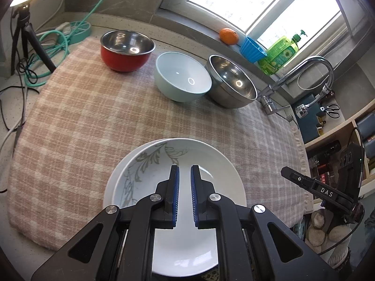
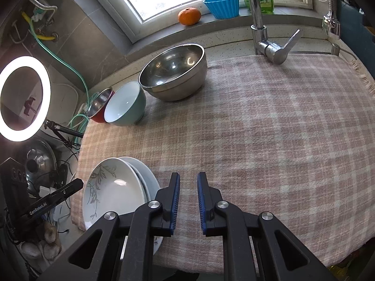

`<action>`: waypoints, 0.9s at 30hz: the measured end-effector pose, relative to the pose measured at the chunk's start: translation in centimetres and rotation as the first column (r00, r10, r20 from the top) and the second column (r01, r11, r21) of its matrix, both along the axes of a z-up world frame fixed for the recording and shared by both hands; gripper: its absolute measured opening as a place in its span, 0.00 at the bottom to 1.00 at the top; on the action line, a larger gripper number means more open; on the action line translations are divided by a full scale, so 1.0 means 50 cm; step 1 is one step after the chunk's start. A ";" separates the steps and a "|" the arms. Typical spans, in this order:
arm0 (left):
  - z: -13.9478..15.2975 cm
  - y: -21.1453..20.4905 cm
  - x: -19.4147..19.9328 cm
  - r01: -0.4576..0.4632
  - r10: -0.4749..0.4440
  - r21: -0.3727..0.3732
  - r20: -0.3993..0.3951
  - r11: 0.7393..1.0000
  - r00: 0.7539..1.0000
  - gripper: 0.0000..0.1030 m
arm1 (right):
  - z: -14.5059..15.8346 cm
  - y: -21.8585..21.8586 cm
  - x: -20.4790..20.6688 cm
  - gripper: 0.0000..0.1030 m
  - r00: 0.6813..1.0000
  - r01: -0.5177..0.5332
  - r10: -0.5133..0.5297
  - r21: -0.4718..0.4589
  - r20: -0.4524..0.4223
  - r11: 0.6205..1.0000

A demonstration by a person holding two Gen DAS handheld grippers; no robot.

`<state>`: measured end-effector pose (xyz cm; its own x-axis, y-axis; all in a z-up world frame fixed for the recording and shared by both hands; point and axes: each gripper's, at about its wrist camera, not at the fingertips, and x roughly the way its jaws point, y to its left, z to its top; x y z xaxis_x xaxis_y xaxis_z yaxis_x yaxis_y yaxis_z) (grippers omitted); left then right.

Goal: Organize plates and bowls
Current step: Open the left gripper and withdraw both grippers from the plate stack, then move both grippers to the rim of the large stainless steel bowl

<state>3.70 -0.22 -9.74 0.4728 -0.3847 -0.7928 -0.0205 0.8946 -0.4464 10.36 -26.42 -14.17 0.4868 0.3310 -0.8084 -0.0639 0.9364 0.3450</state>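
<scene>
Black fingers with blue ribbed pads fill the bottom of both views. On the left gripper (image 1: 185,195) they are released, a narrow gap between them, holding nothing, poised above a stack of plates (image 1: 178,253) at the near edge of the desk. Topmost is a shallow white plate with a grey leaf pattern (image 1: 150,161); a plain white plate's rim shows beneath it. The right gripper (image 2: 188,202) is likewise released and holding nothing, over bare pink-and-grey checked woven cloth (image 2: 269,128).

Three bowls, all empty, stand in a row at the far side of the cloth: a red bowl with a steel interior (image 1: 127,50), a pale blue ceramic bowl (image 1: 182,79) and a large stainless steel bowl (image 1: 232,84) just beside it.

Only the right wrist view shows the glowing ring light (image 2: 24,98) face-on and the plates' stacked rims from the side. Only the left shows scissors (image 1: 331,110) and shelves at right. Both show a chrome tap (image 2: 264,37), a mandarin (image 2: 189,16), a blue fluted cup (image 2: 222,5) and a green soap bottle (image 1: 280,53) along the windowsill.
</scene>
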 end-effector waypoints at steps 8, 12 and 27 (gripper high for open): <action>0.020 -0.066 0.042 0.003 -0.003 -0.008 0.013 1.000 1.000 0.08 | 0.012 -0.049 0.059 0.14 1.000 -0.026 0.026 0.000 0.006 1.000; 0.021 -0.090 0.067 -0.016 0.016 -0.007 0.014 1.000 1.000 0.08 | 0.019 -0.066 0.101 0.22 0.999 -0.047 0.048 -0.007 0.018 0.999; 0.053 -0.132 0.224 -0.055 0.052 0.049 0.050 0.997 0.997 0.08 | 0.038 -0.097 0.293 0.23 0.993 -0.119 0.119 -0.006 0.026 0.993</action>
<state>14.90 -6.81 -7.10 0.5301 -0.3178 -0.7861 -0.0482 0.9143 -0.4021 25.01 -31.27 -12.27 0.4652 0.3847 -0.7973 -0.1843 0.9230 0.3378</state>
